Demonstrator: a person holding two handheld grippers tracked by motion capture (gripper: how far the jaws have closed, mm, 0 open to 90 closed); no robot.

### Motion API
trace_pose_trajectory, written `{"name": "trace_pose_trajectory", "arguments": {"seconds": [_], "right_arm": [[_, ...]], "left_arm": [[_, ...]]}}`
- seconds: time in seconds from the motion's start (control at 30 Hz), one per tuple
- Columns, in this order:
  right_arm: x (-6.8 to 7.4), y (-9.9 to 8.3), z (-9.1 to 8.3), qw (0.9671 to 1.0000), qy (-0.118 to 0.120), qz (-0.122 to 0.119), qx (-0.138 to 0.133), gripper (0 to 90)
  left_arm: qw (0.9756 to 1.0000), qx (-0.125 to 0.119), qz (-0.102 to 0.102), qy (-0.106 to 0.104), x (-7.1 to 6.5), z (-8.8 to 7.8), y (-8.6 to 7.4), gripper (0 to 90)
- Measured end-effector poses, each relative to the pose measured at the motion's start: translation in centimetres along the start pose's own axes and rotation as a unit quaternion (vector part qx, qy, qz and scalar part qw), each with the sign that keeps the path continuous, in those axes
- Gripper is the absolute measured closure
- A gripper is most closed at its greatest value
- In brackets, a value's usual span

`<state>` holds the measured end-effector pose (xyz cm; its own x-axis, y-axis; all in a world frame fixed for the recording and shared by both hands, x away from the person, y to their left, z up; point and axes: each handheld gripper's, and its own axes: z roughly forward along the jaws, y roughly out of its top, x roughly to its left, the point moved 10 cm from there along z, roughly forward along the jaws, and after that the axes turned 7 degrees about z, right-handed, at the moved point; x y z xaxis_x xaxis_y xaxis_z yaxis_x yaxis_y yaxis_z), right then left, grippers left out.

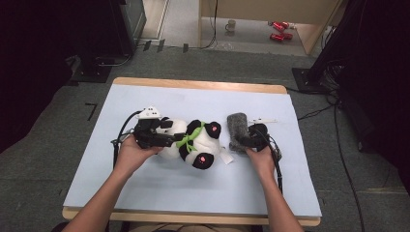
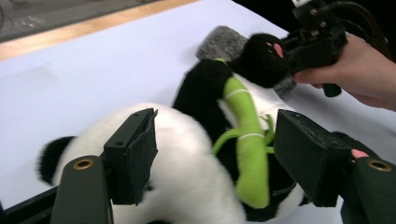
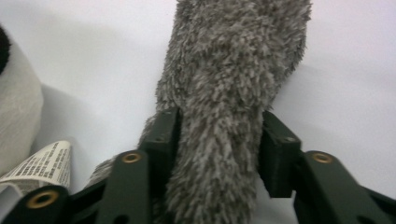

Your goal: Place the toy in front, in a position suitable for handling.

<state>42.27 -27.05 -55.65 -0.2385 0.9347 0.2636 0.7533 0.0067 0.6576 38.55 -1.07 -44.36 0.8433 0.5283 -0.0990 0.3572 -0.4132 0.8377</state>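
A black-and-white plush panda (image 1: pixel 193 142) with a green scarf lies on its side on the white sheet (image 1: pixel 145 96). My left gripper (image 1: pixel 167 133) reaches in from the left. In the left gripper view its jaws (image 2: pixel 219 158) stand open around the panda's white body (image 2: pixel 187 154) and green scarf, with a gap at the right pad. Right of the panda lies a grey furry piece (image 1: pixel 237 126). My right gripper (image 1: pixel 244 140) is shut on the piece's near end, and both pads press into the grey fur (image 3: pixel 233 60) in the right gripper view (image 3: pixel 217 149).
The panda's white paper label (image 1: pixel 226 157) lies between the panda and the grey piece. The sheet covers a wooden table whose edge (image 1: pixel 193 84) shows at the back. On the floor beyond stand a cup (image 1: pixel 231 25), red cans (image 1: pixel 279 30) and dark equipment stands at both sides.
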Motion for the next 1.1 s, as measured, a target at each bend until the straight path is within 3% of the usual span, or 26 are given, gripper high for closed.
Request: {"name": "trace_pose_trajectory", "arguments": {"seconds": [0.13,0.23,0.37,0.43,0.6,0.73,0.77,1.0,1.03,1.1], "right_arm": [[0.1,0.0,-0.2,1.0000,0.005,-0.001,0.002,68.5],[0.0,0.2,-0.4,0.9999,0.009,0.013,0.005,73.3],[-0.2,0.8,-1.3,0.9989,0.007,0.035,0.030,73.7],[-0.1,1.4,-2.0,0.9990,0.013,0.038,0.016,73.7],[0.4,1.9,-3.0,0.9990,0.023,0.036,0.011,73.7],[1.3,2.3,-4.1,0.9988,0.034,0.034,0.006,73.7],[2.0,2.8,-5.2,0.9989,0.040,0.024,0.000,73.6],[4.0,4.3,-8.6,0.9974,0.065,0.017,-0.026,73.6],[5.1,4.7,-9.6,0.9964,0.078,0.012,-0.030,73.6],[6.1,4.8,-10.2,0.9957,0.087,0.003,-0.031,73.6]], "left_arm": [[0.9999,-0.003,0.007,0.011,1.4,-1.0,-0.2,29.7],[0.9996,-0.001,0.015,0.025,2.9,-1.7,-0.9,29.3],[0.9997,0.003,0.010,0.020,4.2,-2.2,-1.7,28.6],[0.9996,0.011,0.017,0.018,4.7,-2.3,-2.3,28.4],[0.9995,0.010,0.029,0.012,5.6,-2.7,-3.3,29.3],[0.9997,0.000,0.022,0.000,6.1,-2.9,-3.9,29.8],[0.9997,0.000,0.023,-0.004,6.6,-2.9,-4.6,30.0],[0.9993,0.026,0.024,-0.014,7.1,-1.9,-6.4,33.2],[0.9991,0.024,0.025,-0.025,6.9,-1.7,-6.4,35.9],[0.9990,0.022,0.027,-0.027,6.9,-1.7,-6.4,36.3]]}}
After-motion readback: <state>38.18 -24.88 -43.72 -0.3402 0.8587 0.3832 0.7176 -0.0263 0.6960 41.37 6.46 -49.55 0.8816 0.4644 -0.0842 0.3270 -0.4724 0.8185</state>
